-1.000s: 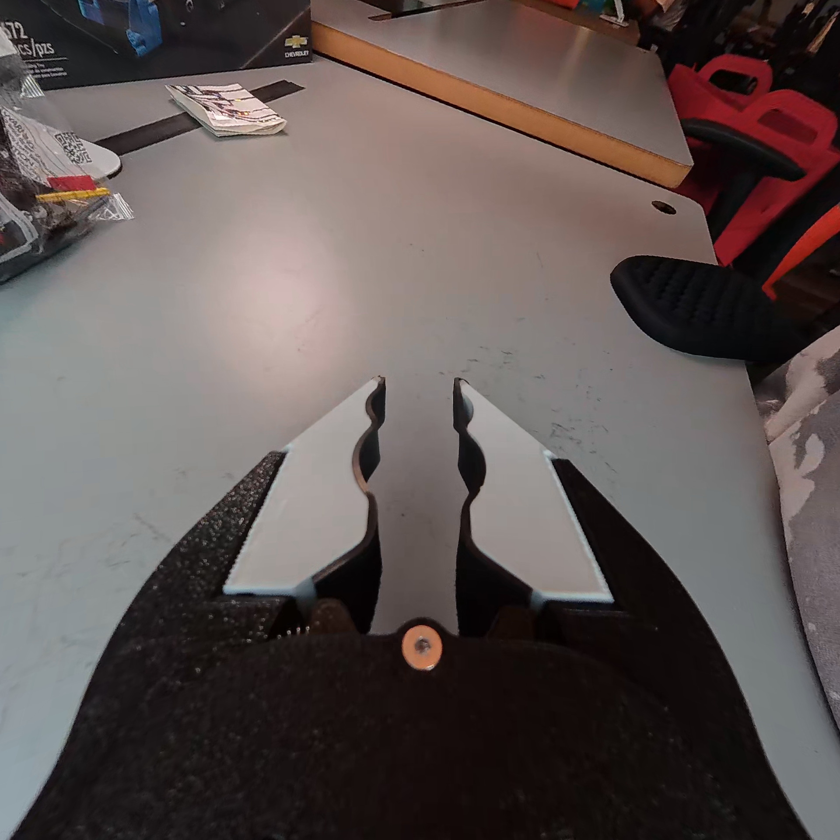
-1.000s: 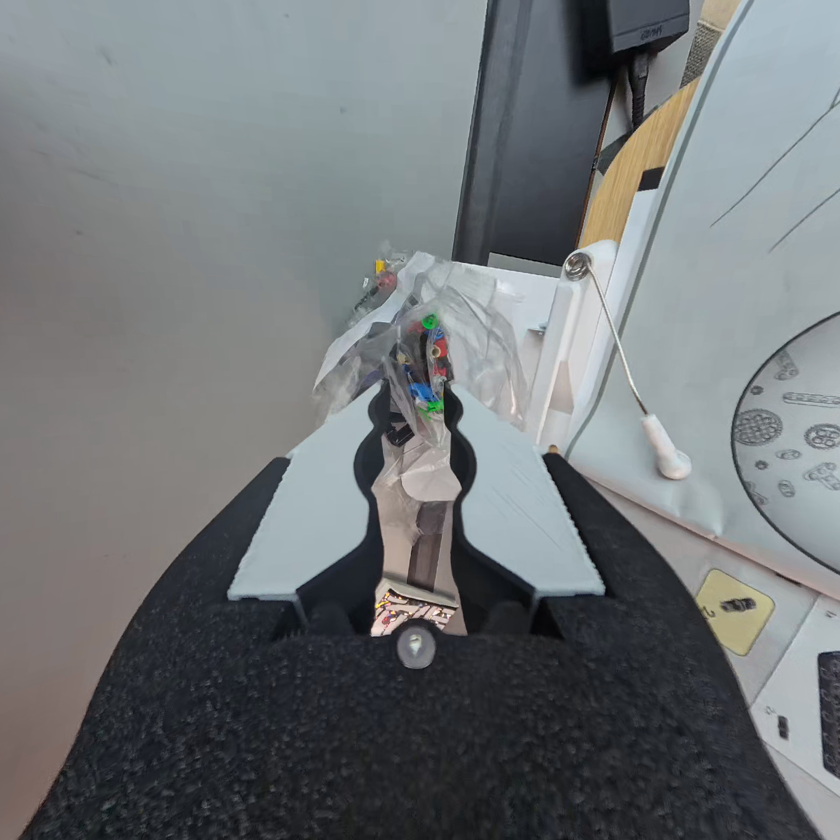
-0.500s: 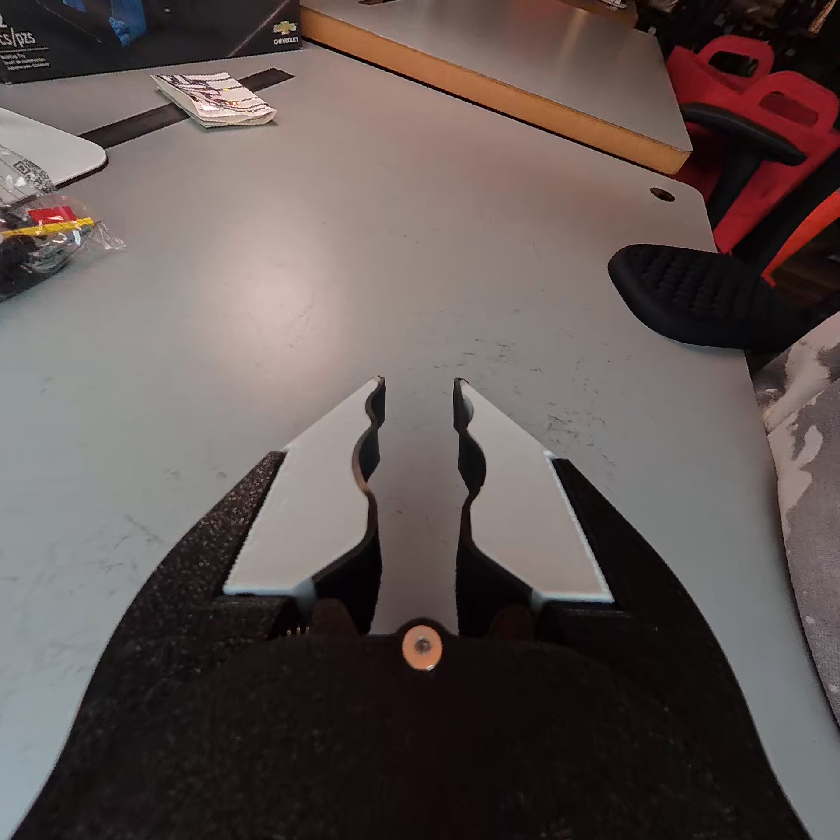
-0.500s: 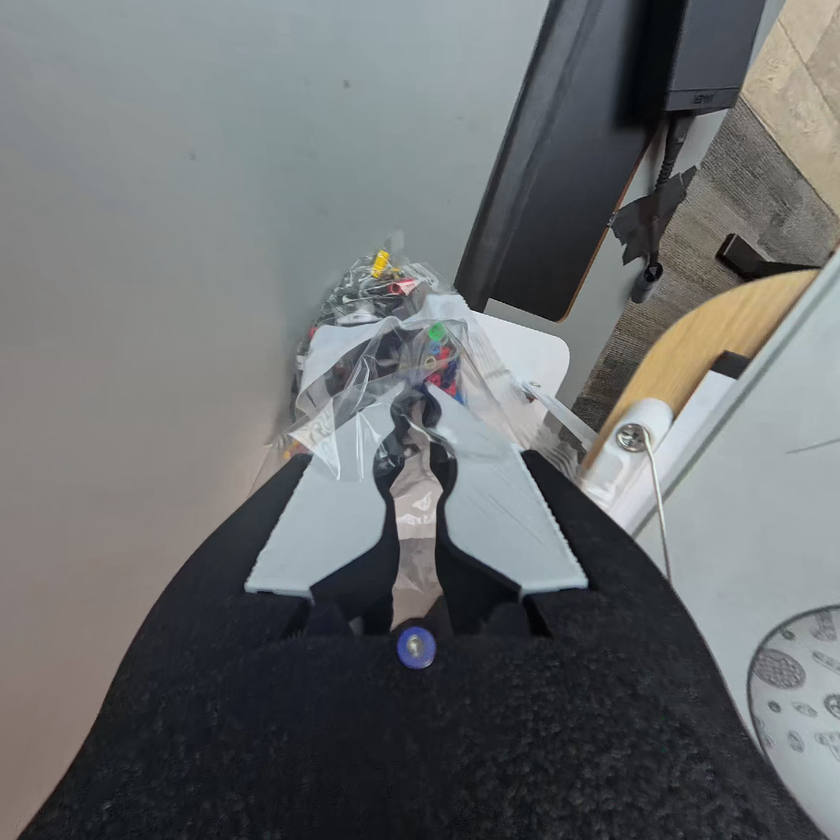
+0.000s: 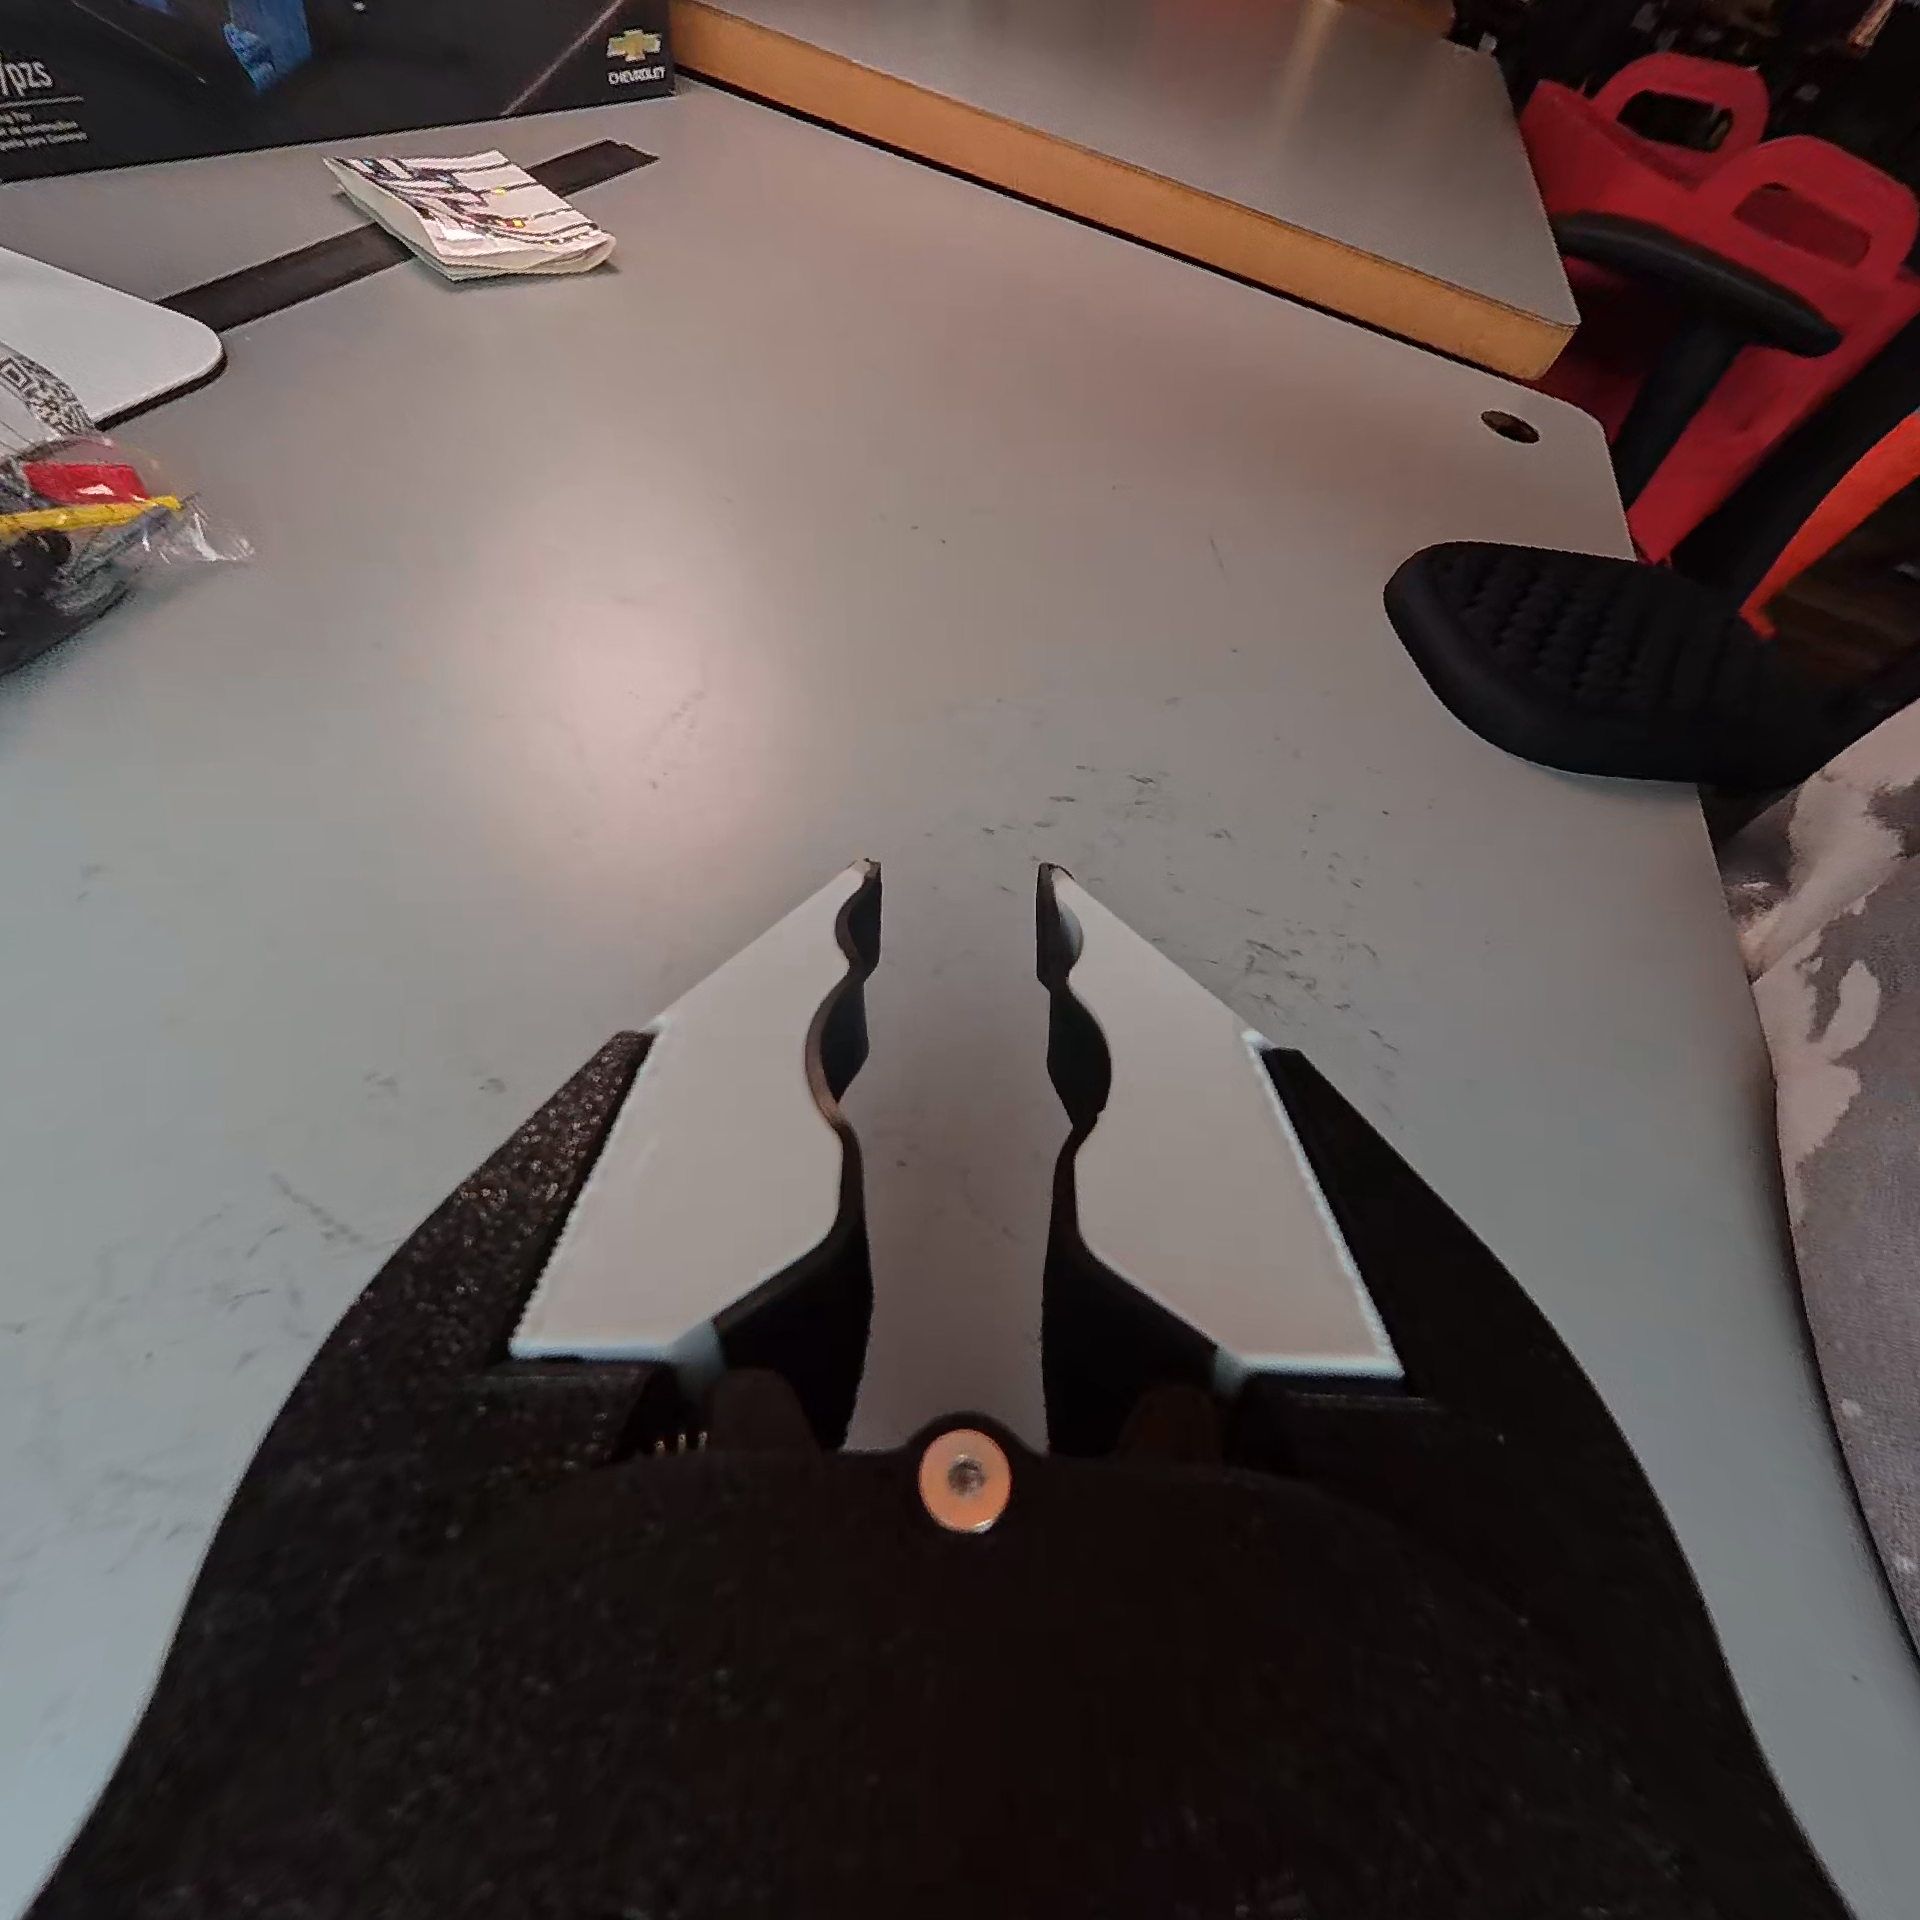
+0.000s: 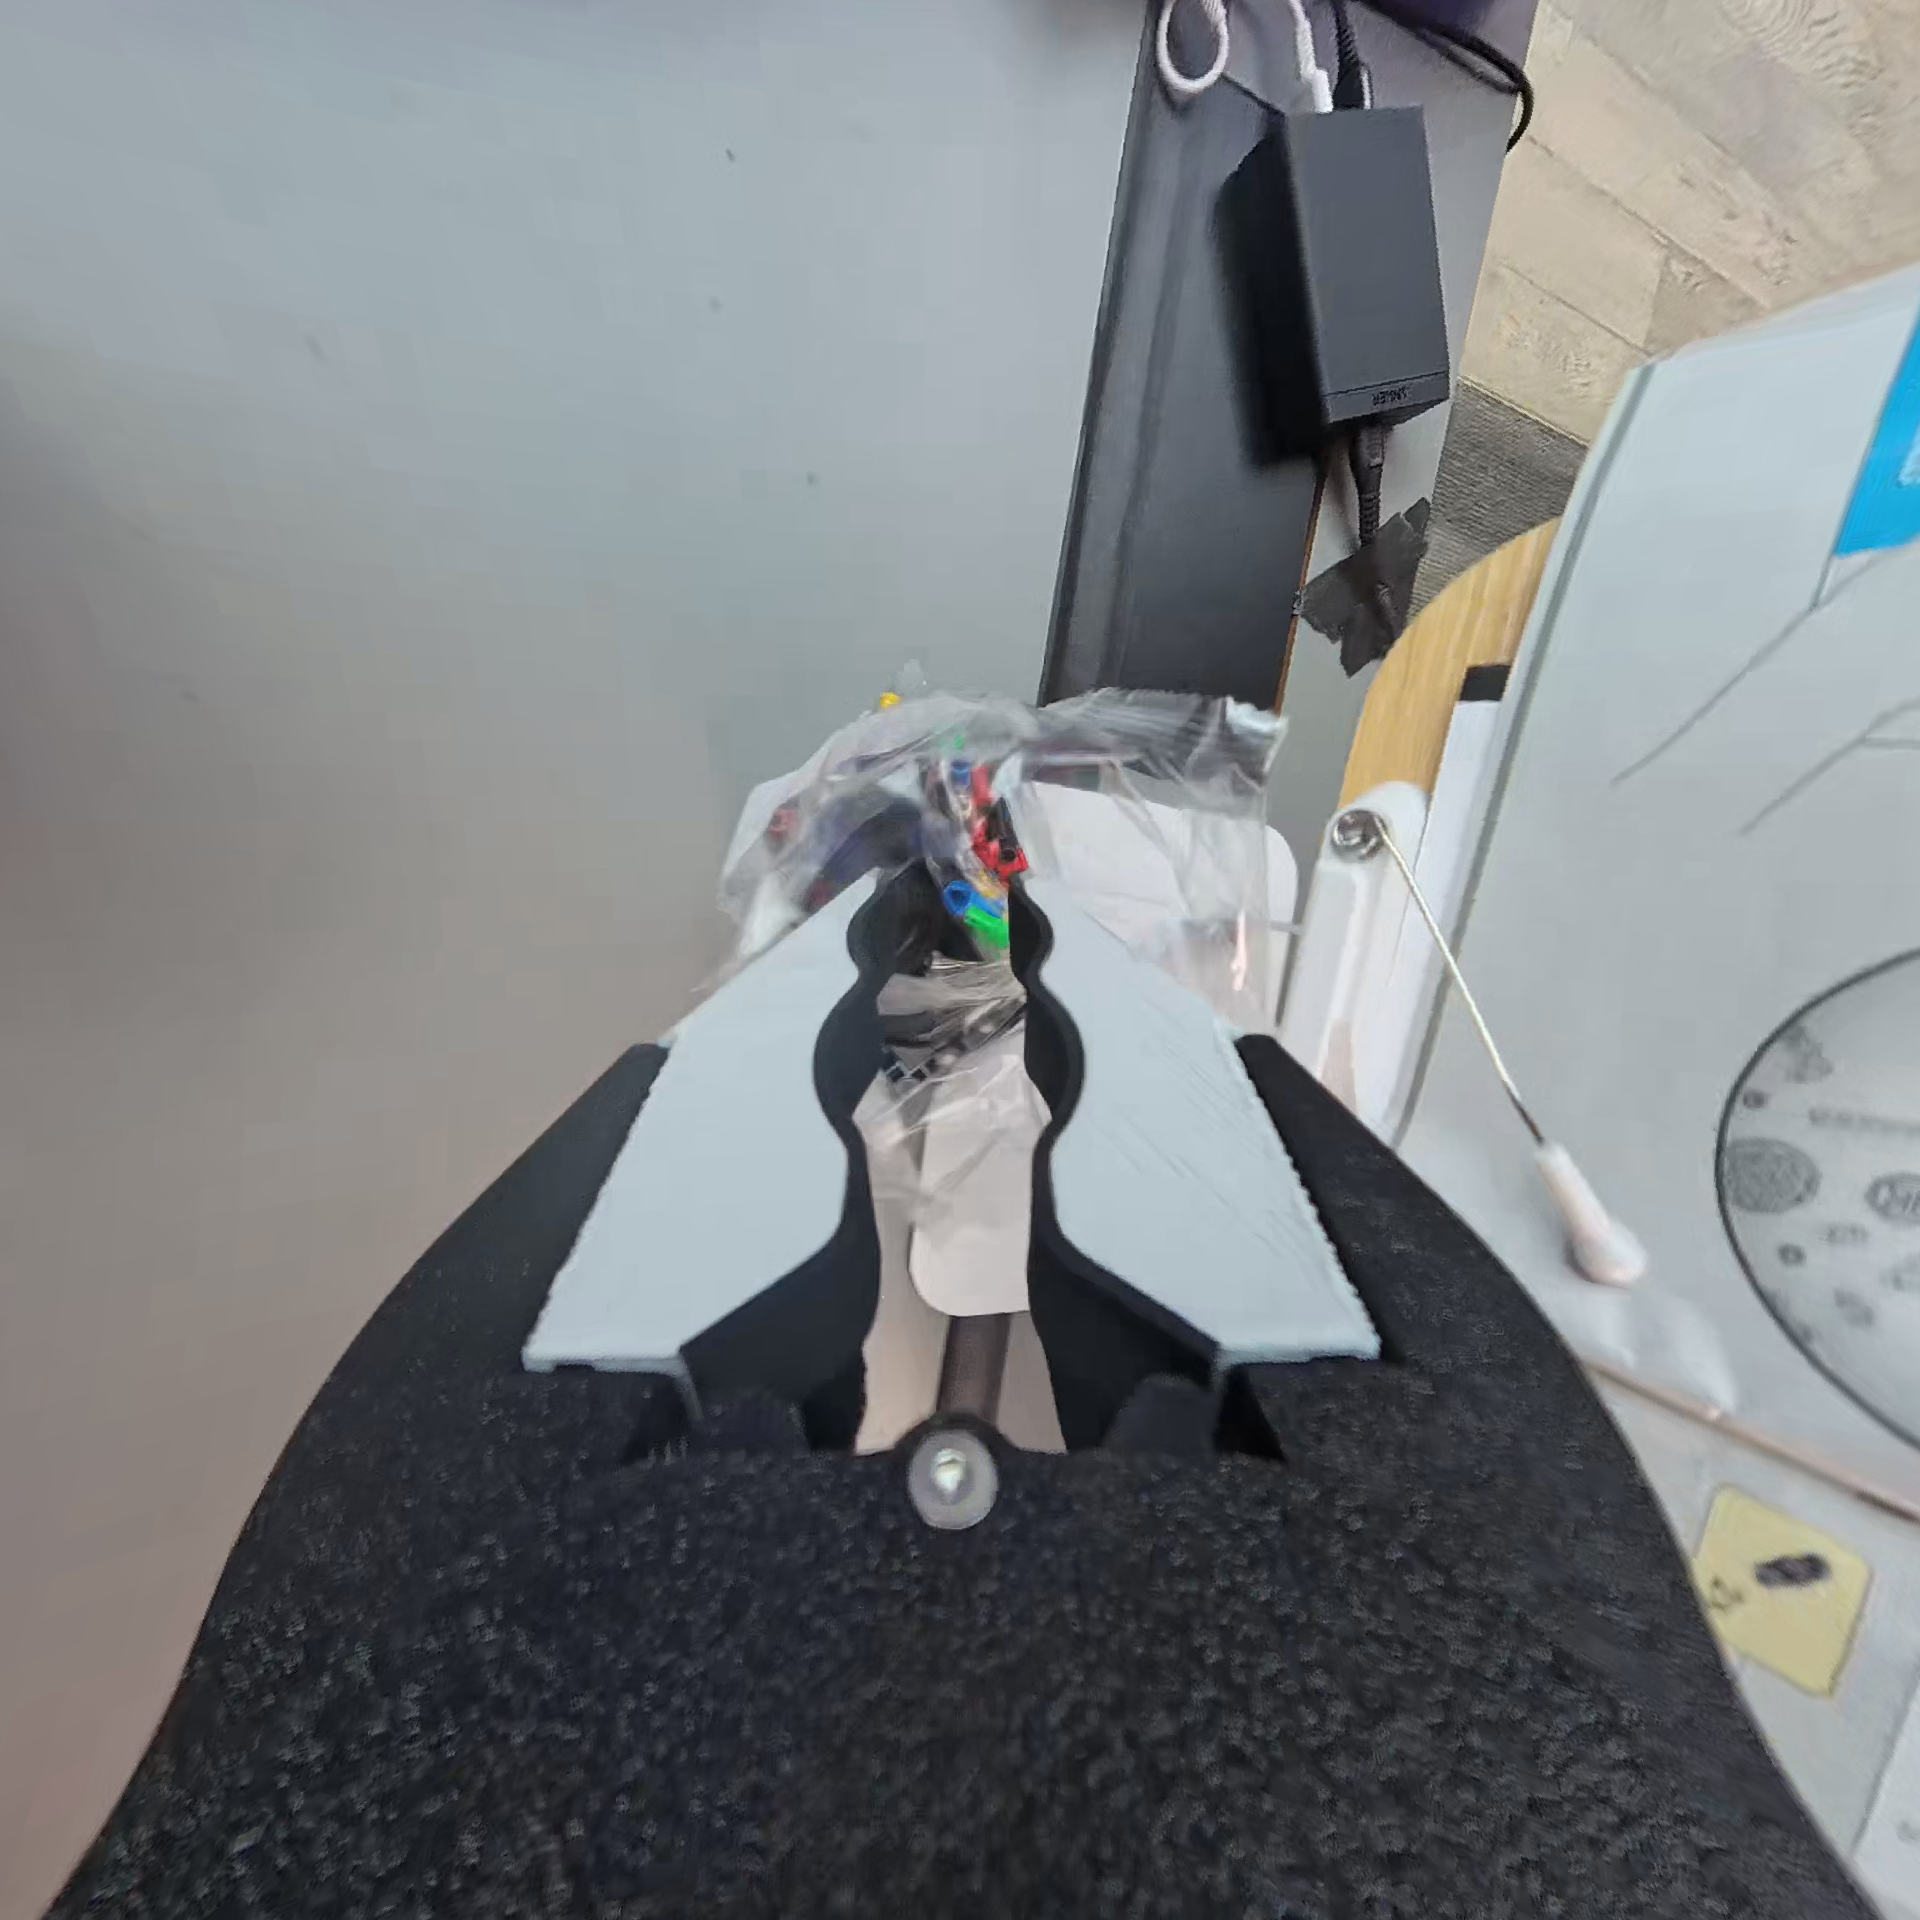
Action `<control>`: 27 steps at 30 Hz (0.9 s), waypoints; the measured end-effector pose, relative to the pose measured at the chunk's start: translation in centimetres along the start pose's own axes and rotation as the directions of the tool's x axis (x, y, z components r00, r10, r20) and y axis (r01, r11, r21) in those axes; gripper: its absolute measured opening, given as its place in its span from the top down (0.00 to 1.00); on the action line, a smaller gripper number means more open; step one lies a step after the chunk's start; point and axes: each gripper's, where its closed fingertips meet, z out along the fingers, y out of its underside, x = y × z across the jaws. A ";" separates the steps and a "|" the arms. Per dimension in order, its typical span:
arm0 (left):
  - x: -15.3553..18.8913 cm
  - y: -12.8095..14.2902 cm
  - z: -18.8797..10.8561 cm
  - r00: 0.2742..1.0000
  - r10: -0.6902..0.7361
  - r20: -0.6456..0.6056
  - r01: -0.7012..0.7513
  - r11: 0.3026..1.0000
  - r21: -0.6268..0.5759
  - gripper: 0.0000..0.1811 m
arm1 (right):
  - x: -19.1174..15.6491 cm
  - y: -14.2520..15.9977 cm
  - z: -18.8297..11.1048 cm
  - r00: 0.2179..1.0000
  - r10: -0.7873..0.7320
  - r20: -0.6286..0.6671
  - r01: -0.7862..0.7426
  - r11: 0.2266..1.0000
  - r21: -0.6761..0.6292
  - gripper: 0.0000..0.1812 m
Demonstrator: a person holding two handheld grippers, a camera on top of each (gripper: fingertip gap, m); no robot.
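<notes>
One clear bag [image 6: 940, 831] of small coloured parts sits pinched in the right gripper [image 6: 943, 902]; the left gripper [image 5: 958, 868] gapes empty over the table [image 5: 727, 520], a second bag [image 5: 73, 520] cut off.

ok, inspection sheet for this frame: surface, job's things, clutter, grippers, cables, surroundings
Surface: grey table, scuffed, bare under the left gripper.
Job's things: clear bag of small coloured parts, pinched at the right gripper's tips.
Clutter: folded leaflet; dark box; second parts bag at left edge; white printed booklet.
Grippers: left gripper open, empty, over the table; right gripper shut on the bag.
Cables: black power adapter with lead, taped.
Surroundings: red chairs; black armrest.
</notes>
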 end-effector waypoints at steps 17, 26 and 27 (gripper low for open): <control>-1.1 -0.3 -0.2 0.998 -0.052 0.034 0.051 0.998 0.033 0.84 | 2.0 1.4 -5.7 0.956 -0.257 -0.142 0.235 0.960 -0.156 1.00; -6.8 -4.3 -4.6 0.970 -0.161 0.183 0.107 0.956 0.273 0.63 | -12.5 1.6 -4.5 0.813 -0.557 -0.171 0.554 0.830 -0.068 1.00; -7.8 -4.8 -5.0 0.968 -0.171 0.184 0.113 0.950 0.291 0.58 | -13.9 1.3 -4.9 0.808 -0.556 -0.196 0.561 0.827 -0.034 1.00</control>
